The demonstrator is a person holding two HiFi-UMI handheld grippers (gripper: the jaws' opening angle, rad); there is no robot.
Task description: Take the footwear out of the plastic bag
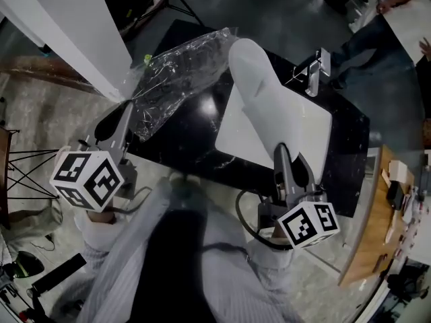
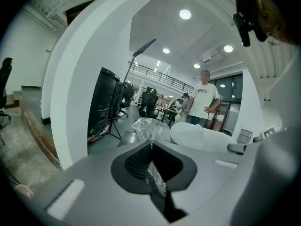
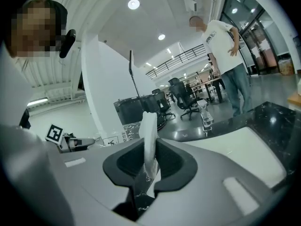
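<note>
As left tongs [image 2: 151, 147] pinch the plastic bag [image 1: 182, 73], footwear [image 1: 259, 93] lies outside.

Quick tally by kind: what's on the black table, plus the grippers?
plastic bag: 1
slipper: 1
white sheet: 1
small stand: 1
hand-held gripper: 2, left and right
Total: 6

Black marble table [image 1: 185, 145], white pillar [image 1: 74, 32], grey polished floor [image 1: 293, 19], round ceiling lights [image 2: 185, 14], office chairs [image 3: 186, 98]

hand-held gripper [image 3: 149, 150], jaws pinching white footwear [image 3: 149, 126]
</note>
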